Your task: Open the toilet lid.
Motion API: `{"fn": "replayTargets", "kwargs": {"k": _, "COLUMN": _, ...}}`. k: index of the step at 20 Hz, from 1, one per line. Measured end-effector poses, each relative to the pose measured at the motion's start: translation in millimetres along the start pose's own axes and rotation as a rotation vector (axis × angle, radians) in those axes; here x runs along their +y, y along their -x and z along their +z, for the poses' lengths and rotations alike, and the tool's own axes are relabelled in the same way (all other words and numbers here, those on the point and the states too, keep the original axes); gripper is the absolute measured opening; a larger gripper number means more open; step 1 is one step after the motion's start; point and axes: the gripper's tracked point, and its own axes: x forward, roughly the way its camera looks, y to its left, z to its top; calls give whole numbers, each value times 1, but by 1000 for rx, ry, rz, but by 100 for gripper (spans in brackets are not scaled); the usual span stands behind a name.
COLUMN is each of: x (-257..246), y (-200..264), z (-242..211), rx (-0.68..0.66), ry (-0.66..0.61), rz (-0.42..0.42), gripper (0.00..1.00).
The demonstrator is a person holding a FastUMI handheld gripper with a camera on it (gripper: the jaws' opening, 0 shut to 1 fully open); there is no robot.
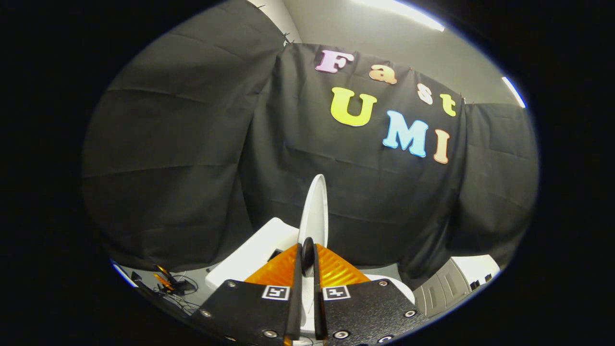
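The gripper (307, 262) sits nearest, its two fingers drawn almost together with the thin edge of the toilet lid (314, 211) pinched between them, both fingers pressing on it. The lid stands raised, seen edge-on: a slim white blade whose long axis runs nearly upright, rising from between the fingertips and ending in a rounded tip that points up against the black cloth wall (192, 144). To the left of the lid, just beyond the fingers, lies the white cistern top (254, 252), and the toilet's white rim (391, 283) shows beside the right finger.
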Motion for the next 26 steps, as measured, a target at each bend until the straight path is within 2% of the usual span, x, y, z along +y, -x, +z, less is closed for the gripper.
{"fn": "replayTargets", "kwargs": {"k": 1, "x": -3, "y": 6, "z": 2, "rx": -6, "ry": -15, "rz": 5, "gripper": 14}}
{"fn": "replayTargets", "kwargs": {"k": 2, "x": -6, "y": 13, "z": 3, "rx": -11, "ry": -28, "rz": 11, "gripper": 25}}
{"fn": "replayTargets", "kwargs": {"k": 4, "x": -12, "y": 27, "z": 10, "rx": -38, "ry": -70, "rz": 34, "gripper": 52}}
{"fn": "replayTargets", "kwargs": {"k": 7, "x": -11, "y": 53, "z": 26, "rx": -113, "ry": -156, "rz": 137, "gripper": 93}}
{"fn": "replayTargets", "kwargs": {"k": 9, "x": -26, "y": 74, "z": 37, "rx": -166, "ry": -202, "rz": 194, "gripper": 95}}
{"fn": "replayTargets", "kwargs": {"k": 13, "x": -89, "y": 105, "z": 54, "rx": -274, "ry": -228, "rz": 204, "gripper": 95}}
{"fn": "replayTargets", "kwargs": {"k": 18, "x": -198, "y": 124, "z": 50, "rx": -332, "ry": -196, "rz": 70, "gripper": 95}}
{"fn": "replayTargets", "kwargs": {"k": 20, "x": -230, "y": 131, "z": 51, "rx": -359, "ry": -187, "rz": 51, "gripper": 95}}
{"fn": "replayTargets", "kwargs": {"k": 26, "x": -358, "y": 133, "z": 15, "rx": -361, "ry": -205, "rz": -79, "gripper": 95}}
